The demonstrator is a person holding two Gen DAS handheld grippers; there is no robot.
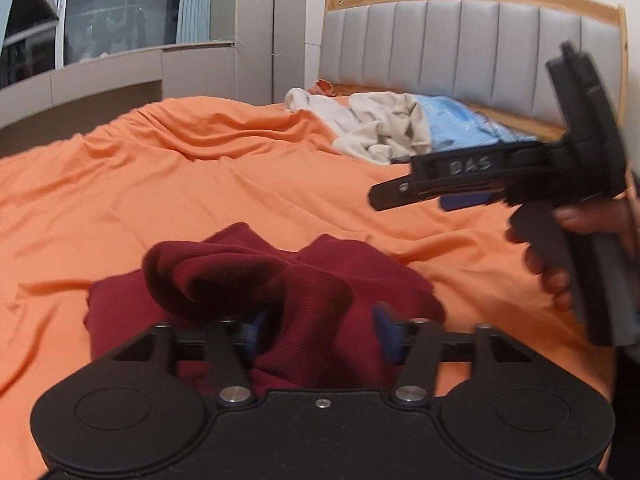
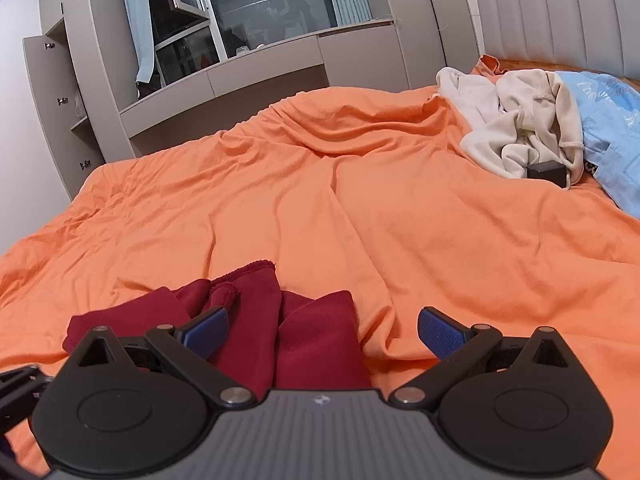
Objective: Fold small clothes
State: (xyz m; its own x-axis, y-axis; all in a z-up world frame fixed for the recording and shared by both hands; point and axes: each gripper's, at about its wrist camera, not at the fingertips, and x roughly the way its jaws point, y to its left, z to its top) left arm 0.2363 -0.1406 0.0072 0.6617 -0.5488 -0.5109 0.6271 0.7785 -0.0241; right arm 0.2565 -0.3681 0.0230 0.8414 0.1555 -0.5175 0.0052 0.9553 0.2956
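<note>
Big bed (image 2: 320, 200) under wrinkly orange sheet, grey padded headboard (image 1: 460, 40) behind, dark window (image 2: 264, 0) above grey cupboards. Red cloth (image 2: 256, 320) bunched up near front edge. Left gripper (image 1: 320, 328) apart around loose cloth. Right gripper (image 2: 324, 330) wide apart.

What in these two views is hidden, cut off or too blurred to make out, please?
- Red garment: near edge hidden behind the left gripper in the left wrist view, so its fold state is unclear.
- Dark box: mostly covered by the cream clothes, right wrist view.
- Blue pillow: cut off by the right edge.
- Right gripper: motion-blurred, left wrist view.
</note>
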